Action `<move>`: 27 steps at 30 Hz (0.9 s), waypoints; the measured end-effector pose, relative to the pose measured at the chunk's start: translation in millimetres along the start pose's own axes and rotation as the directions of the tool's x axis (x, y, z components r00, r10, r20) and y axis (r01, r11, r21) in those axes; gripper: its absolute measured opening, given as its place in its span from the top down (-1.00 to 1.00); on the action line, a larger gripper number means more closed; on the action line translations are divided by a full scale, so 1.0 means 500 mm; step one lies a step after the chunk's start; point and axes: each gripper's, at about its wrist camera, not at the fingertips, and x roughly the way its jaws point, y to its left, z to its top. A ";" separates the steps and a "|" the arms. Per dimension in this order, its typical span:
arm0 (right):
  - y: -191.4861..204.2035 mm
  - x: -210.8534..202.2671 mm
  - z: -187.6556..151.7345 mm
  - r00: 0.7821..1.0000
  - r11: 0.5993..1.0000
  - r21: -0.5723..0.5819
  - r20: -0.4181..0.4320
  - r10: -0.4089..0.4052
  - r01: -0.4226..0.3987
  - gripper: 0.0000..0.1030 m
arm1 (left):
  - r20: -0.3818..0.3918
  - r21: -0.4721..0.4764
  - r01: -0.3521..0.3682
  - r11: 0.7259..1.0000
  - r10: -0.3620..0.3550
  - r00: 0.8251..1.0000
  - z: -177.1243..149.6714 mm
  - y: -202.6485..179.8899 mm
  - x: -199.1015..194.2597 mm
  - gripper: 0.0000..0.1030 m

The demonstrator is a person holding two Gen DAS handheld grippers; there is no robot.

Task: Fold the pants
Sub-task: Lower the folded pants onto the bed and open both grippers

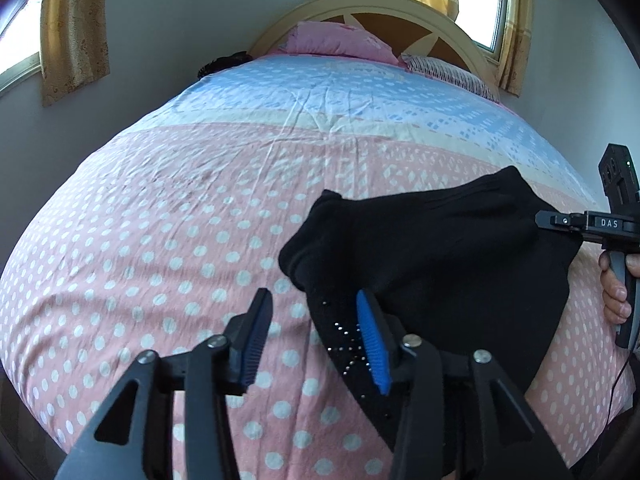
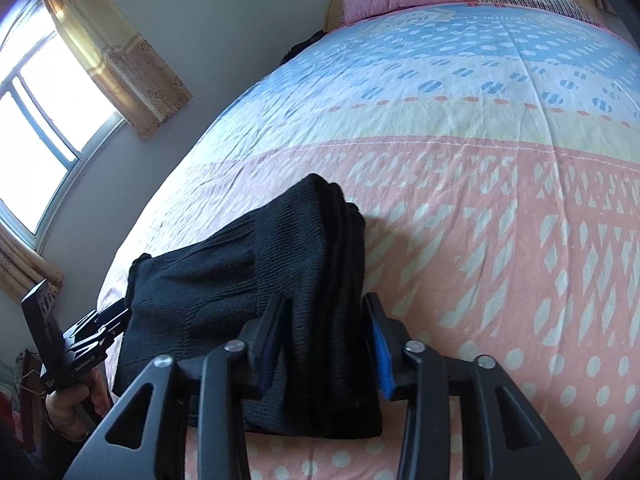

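Black pants (image 1: 432, 256) lay bunched on the near right of the bed (image 1: 160, 220), mid-fold. The left hand-held gripper (image 1: 316, 340) stood wide and empty at their near-left edge; the right hand-held gripper (image 2: 326, 344) straddled a thick fold, its grip uncertain. The next move probably called for flattening the stack.

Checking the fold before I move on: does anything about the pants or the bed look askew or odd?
The black pants are bunched into an uneven, humped stack on the bedsheet, their layered edges not aligned. The right claw straddles the thick end; the left claw is open at the studded edge. Nothing looks torn or spilled.
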 end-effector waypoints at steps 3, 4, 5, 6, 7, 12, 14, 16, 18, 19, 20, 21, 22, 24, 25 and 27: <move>-0.014 0.001 -0.004 1.000 1.000 0.030 0.013 0.008 -0.008 -0.10 | -0.013 -0.024 -0.018 1.000 0.018 1.000 -0.009 0.011 0.011 -0.35; -0.014 0.000 -0.005 1.000 1.000 0.029 0.017 0.004 -0.005 -0.10 | -0.016 -0.040 -0.019 0.999 0.019 1.000 -0.013 0.016 0.013 -0.43; -0.011 -0.002 -0.007 1.000 1.000 0.026 0.023 -0.004 0.003 -0.11 | -0.013 -0.058 -0.018 0.998 0.017 1.000 -0.015 0.021 0.014 -0.46; -0.010 -0.003 -0.008 1.000 1.000 0.026 0.029 -0.012 0.012 -0.14 | -0.015 -0.071 -0.021 0.997 0.020 1.000 -0.017 0.024 0.015 -0.53; -0.008 -0.006 -0.009 0.999 0.999 0.028 0.034 -0.022 0.021 -0.15 | -0.017 -0.082 -0.025 0.996 0.023 1.000 -0.018 0.027 0.015 -0.57; -0.006 -0.062 -0.027 0.989 0.995 0.051 0.113 -0.092 0.086 -0.16 | -0.022 -0.153 -0.062 0.986 0.059 0.998 -0.026 0.036 -0.013 -0.59; -0.007 -0.095 -0.040 0.981 0.991 0.070 0.147 -0.127 0.118 -0.16 | -0.012 -0.179 -0.078 0.981 0.077 0.997 -0.033 0.036 -0.038 -0.59; -0.004 -0.135 -0.058 0.972 0.988 0.094 0.186 -0.142 0.126 -0.16 | 0.014 -0.173 -0.080 0.982 0.084 0.996 -0.037 0.029 -0.067 -0.59; 0.011 -0.178 -0.079 0.961 0.984 0.102 0.225 -0.163 0.143 -0.16 | 0.046 -0.179 -0.071 0.981 0.081 0.996 -0.038 0.020 -0.095 -0.59; 0.021 -0.196 -0.089 0.955 0.984 0.097 0.243 -0.168 0.149 -0.16 | 0.062 -0.179 -0.057 0.982 0.069 0.996 -0.038 0.014 -0.109 -0.60; 0.036 -0.218 -0.101 0.949 0.984 0.088 0.264 -0.175 0.157 -0.16 | 0.077 -0.174 -0.055 0.983 0.070 0.995 -0.036 0.006 -0.121 -0.60; 0.056 -0.243 -0.118 0.941 0.983 0.078 0.286 -0.180 0.165 -0.16 | 0.094 -0.163 -0.058 0.985 0.074 0.993 -0.034 -0.004 -0.136 -0.60; 0.073 -0.265 -0.132 0.935 0.984 0.067 0.306 -0.180 0.168 -0.16 | 0.111 -0.149 -0.055 0.987 0.072 0.991 -0.030 -0.013 -0.148 -0.60; 0.107 -0.302 -0.158 0.924 0.985 0.036 0.343 -0.171 0.169 -0.16 | 0.155 -0.128 -0.049 0.991 0.069 0.986 -0.024 -0.033 -0.182 -0.60; 0.126 -0.323 -0.170 0.916 0.984 0.016 0.363 -0.170 0.177 -0.17 | 0.181 -0.120 -0.046 0.992 0.067 0.981 -0.020 -0.042 -0.201 -0.66; 0.162 -0.359 -0.195 0.907 0.981 -0.025 0.387 -0.166 0.191 -0.22 | 0.231 -0.107 -0.034 0.994 0.058 0.971 -0.012 -0.059 -0.235 -0.78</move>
